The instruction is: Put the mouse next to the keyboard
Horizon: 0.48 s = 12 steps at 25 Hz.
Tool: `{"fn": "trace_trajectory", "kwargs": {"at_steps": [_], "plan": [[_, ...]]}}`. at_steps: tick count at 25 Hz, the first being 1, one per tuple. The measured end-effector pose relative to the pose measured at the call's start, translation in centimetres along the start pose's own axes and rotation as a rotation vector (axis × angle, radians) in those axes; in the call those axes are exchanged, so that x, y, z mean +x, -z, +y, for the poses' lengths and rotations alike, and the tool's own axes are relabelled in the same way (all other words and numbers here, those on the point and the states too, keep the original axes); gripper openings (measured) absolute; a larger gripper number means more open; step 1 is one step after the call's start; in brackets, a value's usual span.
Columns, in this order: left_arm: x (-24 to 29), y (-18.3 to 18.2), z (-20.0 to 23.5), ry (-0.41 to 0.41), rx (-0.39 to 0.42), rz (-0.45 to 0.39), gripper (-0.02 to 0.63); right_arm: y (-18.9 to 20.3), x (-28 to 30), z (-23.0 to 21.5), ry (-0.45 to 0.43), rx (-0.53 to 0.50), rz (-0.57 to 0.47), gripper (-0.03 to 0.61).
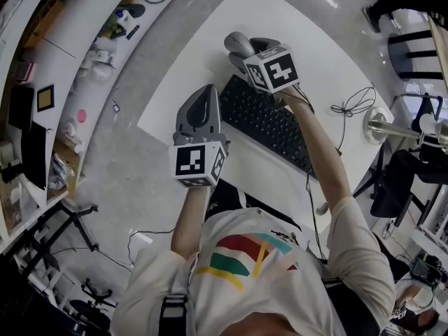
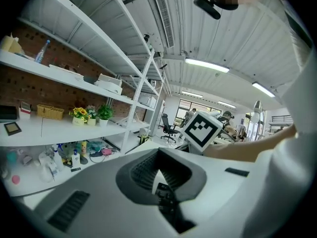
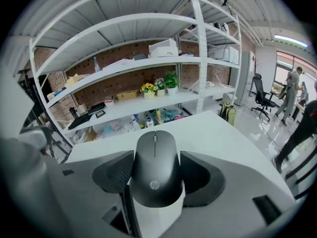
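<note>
A dark grey mouse (image 3: pixel 155 168) sits between the pads of my right gripper (image 3: pixel 156 175), which press on both its sides. In the head view, that gripper (image 1: pixel 243 53) holds the mouse (image 1: pixel 236 43) over the white table (image 1: pixel 280 12), just past the far end of the black keyboard (image 1: pixel 269 121). My left gripper (image 1: pixel 201 96) hovers near the table's left edge beside the keyboard. Its jaws are together with nothing in them, as the left gripper view (image 2: pixel 158 175) also shows.
A thin black cable (image 1: pixel 353 103) lies on the table to the right of the keyboard, by a round metal base (image 1: pixel 380 122). White shelves (image 1: pixel 77 54) with small items run along the left. A dark chair (image 1: pixel 395 180) stands at the right.
</note>
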<state>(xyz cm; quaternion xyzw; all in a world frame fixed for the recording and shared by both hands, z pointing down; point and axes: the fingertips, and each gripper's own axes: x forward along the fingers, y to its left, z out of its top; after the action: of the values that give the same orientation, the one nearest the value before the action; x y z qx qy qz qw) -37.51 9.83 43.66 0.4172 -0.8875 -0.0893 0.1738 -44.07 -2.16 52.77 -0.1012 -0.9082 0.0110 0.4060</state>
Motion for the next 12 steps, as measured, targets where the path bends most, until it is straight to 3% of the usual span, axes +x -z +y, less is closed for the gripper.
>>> {"fn": "trace_trajectory", "kwargs": {"at_steps": [5, 12], "plan": [[0.0, -0.7, -3.0, 0.065, 0.001, -0.016, 0.041, 1.4, -6.6, -0.2, 0.041, 0.084, -0.073, 0.304], [1.3, -2.0, -8.8, 0.194, 0.055, 0.002, 0.041, 6.5, -16.9, -1.8, 0.204, 0.144, -0.121, 0.305]]}}
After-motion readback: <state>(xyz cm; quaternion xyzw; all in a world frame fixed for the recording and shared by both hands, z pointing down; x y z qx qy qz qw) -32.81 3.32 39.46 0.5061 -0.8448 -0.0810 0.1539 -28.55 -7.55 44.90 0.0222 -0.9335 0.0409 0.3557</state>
